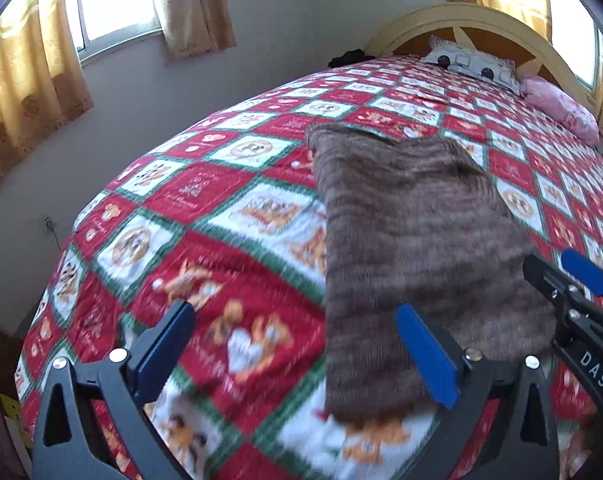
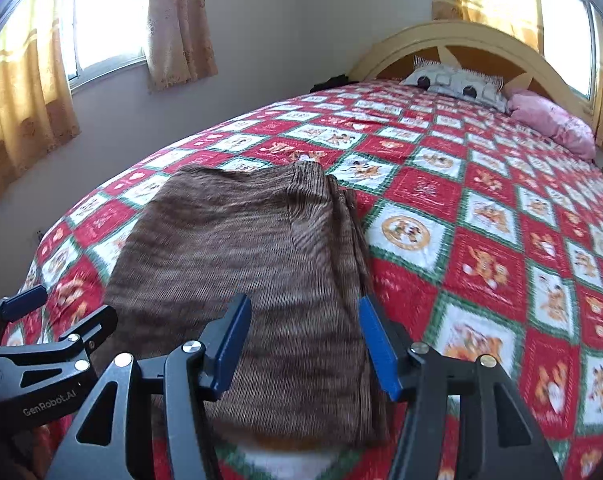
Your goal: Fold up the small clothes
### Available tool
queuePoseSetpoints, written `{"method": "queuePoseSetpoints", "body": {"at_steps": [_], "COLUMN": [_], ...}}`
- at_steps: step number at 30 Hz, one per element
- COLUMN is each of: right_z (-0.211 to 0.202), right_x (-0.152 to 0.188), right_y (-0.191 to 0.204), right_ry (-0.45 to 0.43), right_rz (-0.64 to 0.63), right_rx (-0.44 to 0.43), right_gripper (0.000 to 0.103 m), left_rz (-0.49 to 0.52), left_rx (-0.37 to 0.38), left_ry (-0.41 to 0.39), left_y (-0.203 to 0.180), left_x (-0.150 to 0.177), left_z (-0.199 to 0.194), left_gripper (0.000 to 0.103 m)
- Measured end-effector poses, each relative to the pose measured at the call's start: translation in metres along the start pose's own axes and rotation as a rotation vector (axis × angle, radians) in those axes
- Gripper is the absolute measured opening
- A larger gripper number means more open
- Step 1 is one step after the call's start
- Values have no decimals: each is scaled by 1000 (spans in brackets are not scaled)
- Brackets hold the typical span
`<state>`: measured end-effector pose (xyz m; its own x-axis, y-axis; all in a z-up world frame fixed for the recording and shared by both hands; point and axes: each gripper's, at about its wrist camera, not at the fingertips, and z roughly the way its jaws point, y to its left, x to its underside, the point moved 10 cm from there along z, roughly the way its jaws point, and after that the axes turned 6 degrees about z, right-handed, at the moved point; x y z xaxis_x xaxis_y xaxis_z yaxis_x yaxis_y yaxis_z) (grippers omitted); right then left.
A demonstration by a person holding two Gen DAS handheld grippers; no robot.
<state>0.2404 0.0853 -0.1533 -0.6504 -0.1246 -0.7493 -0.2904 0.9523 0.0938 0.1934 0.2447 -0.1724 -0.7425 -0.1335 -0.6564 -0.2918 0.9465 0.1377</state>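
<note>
A brown ribbed knit garment lies flat on the bed as a long folded rectangle, its near end close to both grippers. My left gripper is open wide above the bedspread. Its right blue pad hangs over the garment's near left edge, and its left finger is over bare quilt. In the right wrist view the garment runs away from my right gripper, which is open over the near end with cloth below the gap and no pad pressing. Each gripper shows in the other view: the right gripper, the left gripper.
The bed carries a red, white and green patchwork quilt. A patterned pillow and a pink pillow lie by the cream headboard. The bed's left edge drops to a wall with curtained windows.
</note>
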Motion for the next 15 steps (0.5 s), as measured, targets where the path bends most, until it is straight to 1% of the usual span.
{"method": "queuePoseSetpoints", "body": {"at_steps": [3, 7, 9, 12, 15], "right_z": [-14, -31, -43, -60, -74], "right_x": [12, 25, 28, 29, 27], "right_y": [-1, -3, -2, 1, 8], "right_ry": [16, 28, 22, -1, -30], "right_rz": [18, 45, 38, 33, 28], "right_rx": [10, 12, 21, 32, 36], "right_gripper": [58, 58, 58, 59, 73], "left_rz": [23, 51, 61, 69, 57], "left_rx": [-8, 25, 31, 18, 19], "left_ry": [13, 7, 7, 11, -8], "left_y": [-3, -9, -8, -5, 3], "left_x": [8, 21, 26, 32, 33], "left_z": [-7, -25, -35, -48, -63], "left_gripper": [103, 103, 103, 103, 103]}}
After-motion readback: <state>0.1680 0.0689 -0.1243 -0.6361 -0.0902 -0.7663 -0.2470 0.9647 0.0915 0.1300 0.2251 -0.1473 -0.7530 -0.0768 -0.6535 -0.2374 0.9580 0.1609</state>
